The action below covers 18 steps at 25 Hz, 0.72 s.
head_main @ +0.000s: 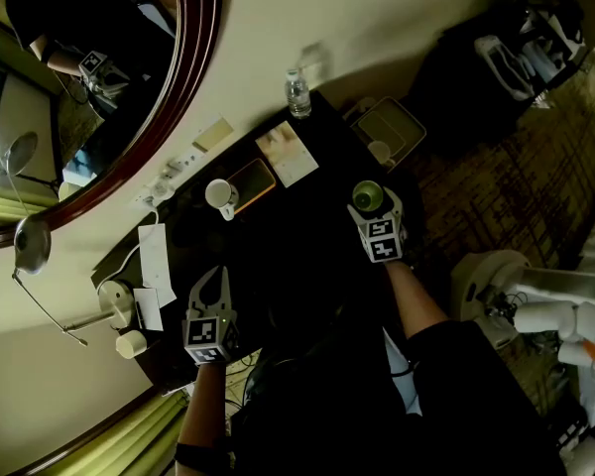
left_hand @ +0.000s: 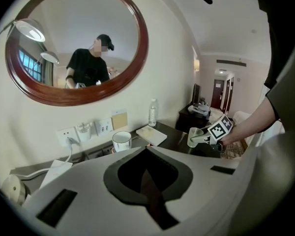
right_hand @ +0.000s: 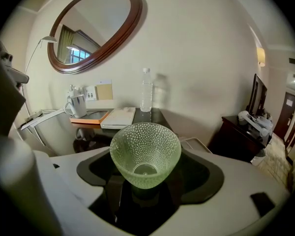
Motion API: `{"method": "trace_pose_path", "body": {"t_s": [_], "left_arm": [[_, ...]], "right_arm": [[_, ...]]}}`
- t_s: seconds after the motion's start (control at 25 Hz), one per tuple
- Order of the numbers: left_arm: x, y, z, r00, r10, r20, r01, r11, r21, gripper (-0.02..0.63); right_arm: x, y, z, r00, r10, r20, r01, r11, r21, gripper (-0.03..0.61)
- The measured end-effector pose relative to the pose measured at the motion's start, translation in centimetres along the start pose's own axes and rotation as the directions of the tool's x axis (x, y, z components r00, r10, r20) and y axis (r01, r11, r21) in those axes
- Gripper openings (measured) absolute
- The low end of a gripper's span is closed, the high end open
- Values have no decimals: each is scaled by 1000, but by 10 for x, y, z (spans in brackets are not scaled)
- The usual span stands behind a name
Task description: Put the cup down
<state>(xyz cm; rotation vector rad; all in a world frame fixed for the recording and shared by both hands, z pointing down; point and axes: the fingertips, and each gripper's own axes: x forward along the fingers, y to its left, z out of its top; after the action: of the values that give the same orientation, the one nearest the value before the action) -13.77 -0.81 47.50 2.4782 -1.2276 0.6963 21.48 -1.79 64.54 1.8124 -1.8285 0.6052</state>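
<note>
As you lean over the dark desk (head_main: pixel 307 266), note:
Around: white mug (head_main: pixel 219 194) on an orange tray (head_main: pixel 256 182), pale booklet (head_main: pixel 288 154), water bottle (head_main: pixel 297 94) by the wall; all well apart from the cup.
Room: oval wood-framed mirror (head_main: pixel 200 58) above the desk; patterned carpet (head_main: pixel 516 186) beside it.
Cup: green dimpled cup (right_hand: pixel 145 154), upright on the desk near its end.
Right gripper (head_main: pixel 377 209): jaws spread, cup between them, pads off its sides.
Left gripper (head_main: pixel 214 278): jaws pressed together, empty, over the desk's other end.
</note>
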Motion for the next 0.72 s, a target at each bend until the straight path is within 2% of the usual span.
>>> {"method": "trace_pose_path", "body": {"t_s": [0.24,0.4,0.56,0.64,0.72], "left_arm": [[-1,-6,1,1000,-24,19,23,1000,12,5],[-3,-12,4,998,-42,41,42,999,0,5],[-7,-13,6,997,-47,63,48,999,-8,6],[-10,-12,8,996,-42,78,43,999,-14,6],[-14,-11,9,995,-35,92,37,999,-20,6]], "right_arm": [[-19,-2,11,1000,-6,30,6,1000,-7,440],[-42,4,30,998,18,67,-17,1000,-6,440],[-69,22,54,991,80,107,-76,996,-37,436],[-79,33,62,982,129,136,-121,991,-64,385],[-90,46,68,970,181,160,-168,982,-90,374]]}}
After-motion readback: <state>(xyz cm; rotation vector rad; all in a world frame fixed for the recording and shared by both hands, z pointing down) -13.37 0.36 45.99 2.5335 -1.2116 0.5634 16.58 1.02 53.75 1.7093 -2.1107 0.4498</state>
